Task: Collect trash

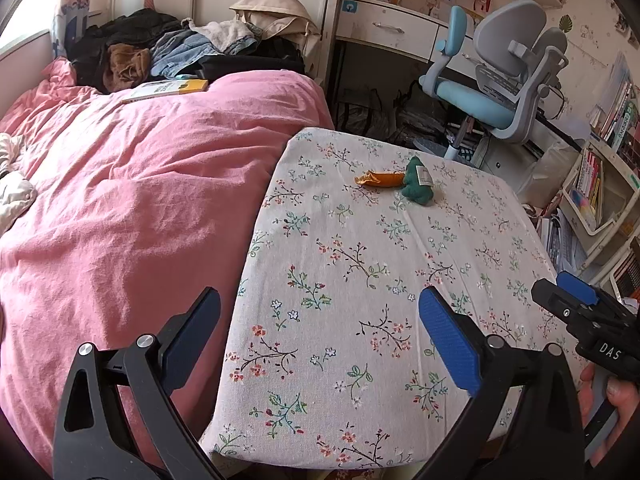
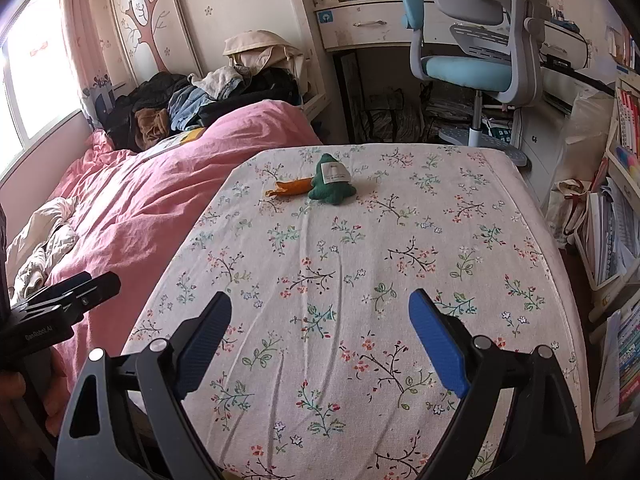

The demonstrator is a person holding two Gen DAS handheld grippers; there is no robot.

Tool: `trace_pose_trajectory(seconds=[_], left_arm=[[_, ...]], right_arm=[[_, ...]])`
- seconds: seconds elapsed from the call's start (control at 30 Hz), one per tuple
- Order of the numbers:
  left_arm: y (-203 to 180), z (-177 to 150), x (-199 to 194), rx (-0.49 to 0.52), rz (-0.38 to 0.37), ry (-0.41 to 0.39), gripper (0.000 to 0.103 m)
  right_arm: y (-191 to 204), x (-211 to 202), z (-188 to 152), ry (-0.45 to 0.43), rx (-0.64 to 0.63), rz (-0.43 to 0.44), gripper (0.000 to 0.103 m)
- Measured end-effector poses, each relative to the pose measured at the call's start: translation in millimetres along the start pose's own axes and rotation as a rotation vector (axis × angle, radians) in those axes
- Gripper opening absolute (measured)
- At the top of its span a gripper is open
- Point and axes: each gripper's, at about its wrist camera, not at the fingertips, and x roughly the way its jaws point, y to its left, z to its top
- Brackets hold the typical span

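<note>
An orange crumpled wrapper (image 1: 379, 179) lies on the floral-cloth table (image 1: 360, 280) near its far edge, touching a green plush toy (image 1: 418, 182) with a white tag. Both also show in the right wrist view: the wrapper (image 2: 289, 188) and the toy (image 2: 332, 182). My left gripper (image 1: 320, 312) is open and empty over the table's near left part. My right gripper (image 2: 320, 312) is open and empty over the near middle of the table (image 2: 400, 240). The right gripper also shows at the right edge of the left view (image 1: 576, 300).
A bed with a pink duvet (image 1: 120, 200) lies along the table's left side, with piled clothes (image 1: 160, 48) and a yellow book (image 1: 166, 89) at its head. A blue-grey desk chair (image 1: 492, 80) and desk stand beyond the table. Bookshelves (image 2: 616, 220) stand on the right.
</note>
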Motion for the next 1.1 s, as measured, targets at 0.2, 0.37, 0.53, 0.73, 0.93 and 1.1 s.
trace_pose_trajectory(seconds=[0.2, 0.37, 0.53, 0.73, 0.93, 1.1], left_arm=[[0.0, -0.6, 0.8, 0.001, -0.001, 0.005, 0.096], [-0.2, -0.5, 0.7, 0.000, -0.001, 0.006, 0.096], [-0.2, -0.7, 1.1, 0.000, -0.002, 0.007, 0.096], [0.4, -1.9, 3.9, 0.001, -0.002, 0.014, 0.096], [1.4, -3.5, 6.3, -0.001, 0.001, 0.020, 0.096], [2.9, -3.4, 7.4, -0.002, 0.002, 0.020, 0.096]], right_arm=[[2.5, 0.7, -0.1, 0.002, -0.005, -0.001, 0.086], [2.3, 0.9, -0.3, 0.003, -0.005, -0.002, 0.086], [2.8, 0.9, -0.2, 0.002, -0.005, -0.002, 0.086], [3.2, 1.2, -0.3, 0.003, -0.006, -0.003, 0.086], [4.1, 1.4, -1.4, 0.003, -0.006, -0.004, 0.086], [4.6, 3.0, -1.7, -0.002, -0.010, -0.015, 0.086]])
